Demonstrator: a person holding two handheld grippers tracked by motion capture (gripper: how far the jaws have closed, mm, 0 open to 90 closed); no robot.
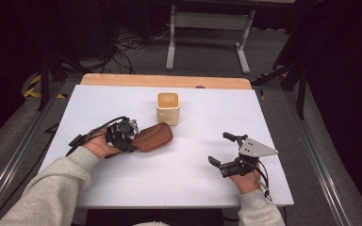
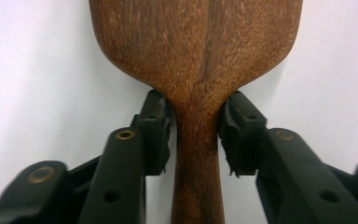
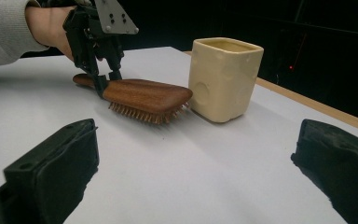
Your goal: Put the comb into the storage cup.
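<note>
You have the left gripper (image 1: pixel 131 138) closed on the neck of the brown wooden hairbrush (image 1: pixel 153 137), which lies bristles down on the white table (image 1: pixel 188 165). Probably you are at the grasping step; next, lift it toward the cream square cup (image 1: pixel 168 108) at one o'clock, which looks empty. Your right gripper (image 1: pixel 222 149) rests wide open, holding nothing.

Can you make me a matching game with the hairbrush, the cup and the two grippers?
Things:
1. hairbrush
2. cup
3. left gripper
4. right gripper

States:
A. open, with nothing between its jaws
B. standing upright, cream coloured
C. lying bristles down on the table
D. closed on a brown wooden handle

Pairs: 1-C, 2-B, 3-D, 4-A
</note>
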